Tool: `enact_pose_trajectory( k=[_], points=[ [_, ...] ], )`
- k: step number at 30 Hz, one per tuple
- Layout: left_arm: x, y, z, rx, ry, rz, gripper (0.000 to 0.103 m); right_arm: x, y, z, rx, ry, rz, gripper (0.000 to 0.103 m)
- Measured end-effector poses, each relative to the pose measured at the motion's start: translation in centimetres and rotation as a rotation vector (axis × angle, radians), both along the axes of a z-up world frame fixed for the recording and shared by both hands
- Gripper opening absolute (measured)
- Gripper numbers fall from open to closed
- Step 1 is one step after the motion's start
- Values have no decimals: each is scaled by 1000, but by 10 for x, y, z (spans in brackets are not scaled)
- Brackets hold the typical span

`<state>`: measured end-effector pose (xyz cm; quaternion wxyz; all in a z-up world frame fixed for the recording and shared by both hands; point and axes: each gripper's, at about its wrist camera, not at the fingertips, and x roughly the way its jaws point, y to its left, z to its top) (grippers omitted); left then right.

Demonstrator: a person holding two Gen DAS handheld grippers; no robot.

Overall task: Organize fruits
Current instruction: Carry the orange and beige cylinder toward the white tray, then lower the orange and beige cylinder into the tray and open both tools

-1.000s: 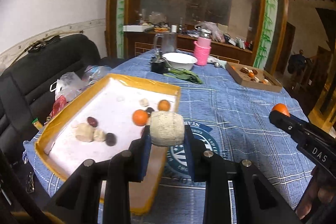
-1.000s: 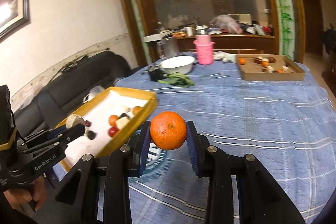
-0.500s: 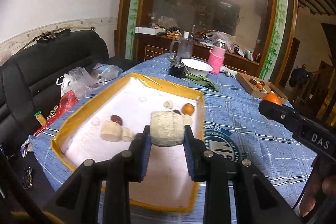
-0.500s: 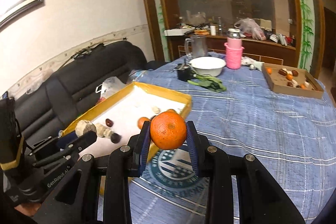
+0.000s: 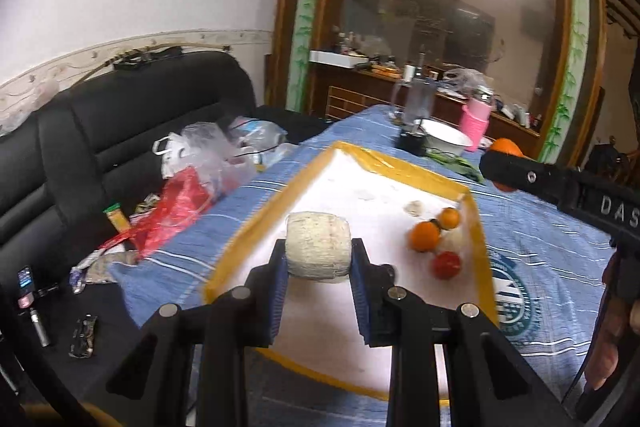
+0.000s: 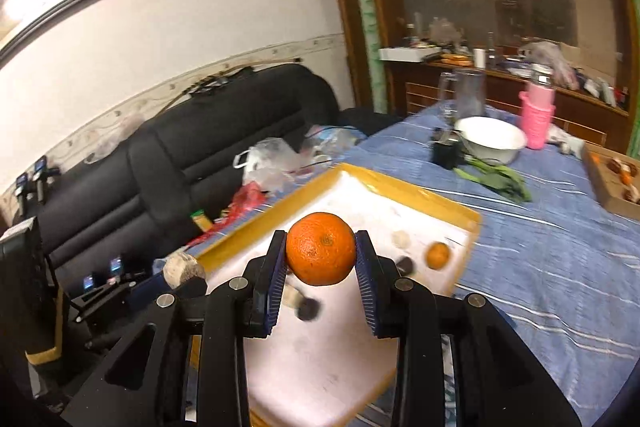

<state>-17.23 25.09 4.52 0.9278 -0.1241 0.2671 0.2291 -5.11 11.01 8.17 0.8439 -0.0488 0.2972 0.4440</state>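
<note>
On the blue-clothed surface (image 6: 560, 267), the yellow-rimmed tray (image 6: 400, 193) awaits: left gripper (image 5: 319, 257) clamps a pale fruit (image 5: 319, 253), right gripper (image 6: 320, 251) an orange (image 6: 320, 247); both need lowering, then releasing.

Two grippers (image 5: 319, 277), one yellow-rimmed tray (image 5: 416, 175), one white bowl (image 6: 491, 139), one pink cup (image 6: 537, 119).

Woven cloth tablecloth (image 6: 560, 267), glossy orange (image 6: 320, 249)
</note>
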Motion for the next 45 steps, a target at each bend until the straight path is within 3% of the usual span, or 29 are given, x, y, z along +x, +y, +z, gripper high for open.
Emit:
enact_pose_trajectory(
  k=[10, 24, 34, 40, 45],
  points=[
    [-6, 4, 4, 32, 15, 64, 32, 7, 15, 2, 53, 32, 65, 31],
    [-2, -31, 25, 45, -19, -10, 32, 1, -47, 28, 101, -32, -3, 31],
    [6, 3, 19, -1, 24, 66, 32, 15, -50, 33, 106, -26, -12, 31],
    [26, 12, 3, -25, 93, 64, 32, 43, -26, 13, 38, 7, -6, 31],
    [56, 2, -10, -18, 162, 24, 32, 72, -3, -20, -46, 60, -6, 31]
  ],
)
